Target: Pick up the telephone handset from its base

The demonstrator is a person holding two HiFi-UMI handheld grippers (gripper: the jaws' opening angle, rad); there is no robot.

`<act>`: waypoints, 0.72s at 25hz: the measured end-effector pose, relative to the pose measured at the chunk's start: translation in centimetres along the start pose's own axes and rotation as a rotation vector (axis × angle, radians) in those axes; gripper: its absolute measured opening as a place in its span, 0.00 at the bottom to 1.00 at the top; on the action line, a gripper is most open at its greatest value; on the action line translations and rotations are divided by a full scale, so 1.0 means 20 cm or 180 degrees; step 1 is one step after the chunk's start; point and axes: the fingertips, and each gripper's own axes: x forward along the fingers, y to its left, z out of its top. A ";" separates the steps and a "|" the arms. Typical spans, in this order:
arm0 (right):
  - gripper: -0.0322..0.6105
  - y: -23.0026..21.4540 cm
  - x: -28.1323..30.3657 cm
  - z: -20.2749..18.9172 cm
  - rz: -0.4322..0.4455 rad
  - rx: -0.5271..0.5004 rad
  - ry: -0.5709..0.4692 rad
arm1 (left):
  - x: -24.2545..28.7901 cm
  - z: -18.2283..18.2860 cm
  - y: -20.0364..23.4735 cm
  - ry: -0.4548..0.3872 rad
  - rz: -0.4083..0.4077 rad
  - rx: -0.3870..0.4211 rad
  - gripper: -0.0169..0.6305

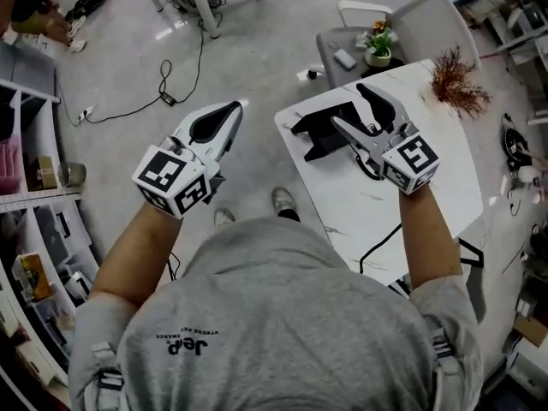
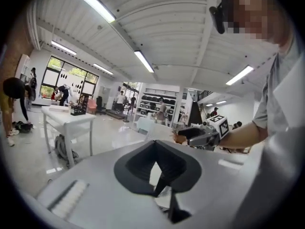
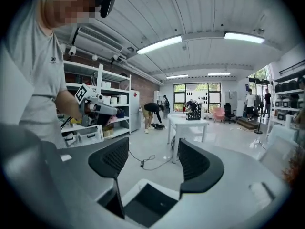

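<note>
We see black telephone [image 1: 318,132] on table [image 1: 419,221], near table's far left corner; we cannot tell handset from base. Right hand-held gripper [image 1: 347,104] over table, jaws spread, nothing between them, tips at telephone; contact unclear. Left hand-held gripper [image 1: 233,110] off table's left edge, above floor [image 1: 128,58], jaws clenched, empty, apart from telephone.

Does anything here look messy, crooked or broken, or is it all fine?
Nothing looks broken or spilled. The one untidy thing is a black cable trailing loose across the floor beyond the white table. The black telephone sits close to the table's corner, which is worth noticing, though it does not appear to hang over the edge.
</note>
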 end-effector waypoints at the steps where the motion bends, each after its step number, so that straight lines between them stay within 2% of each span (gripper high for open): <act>1: 0.54 -0.02 -0.05 -0.08 -0.0015 -0.0035 0.0087 | 0.08 -0.04 -0.04 0.0046 -0.0101 0.0002 0.08; 9: 0.54 -0.05 -0.22 -0.62 0.0174 -0.0418 0.0756 | 0.54 -0.31 -0.33 0.0386 -0.0620 0.0097 0.08; 15: 0.53 -0.02 -0.22 -1.00 0.0358 -0.0781 0.1176 | 0.75 -0.49 -0.47 0.0566 -0.0824 0.0134 0.08; 18: 0.53 -0.01 -0.18 -1.14 0.0444 -0.1118 0.1368 | 0.80 -0.56 -0.51 0.0630 -0.0888 0.0104 0.08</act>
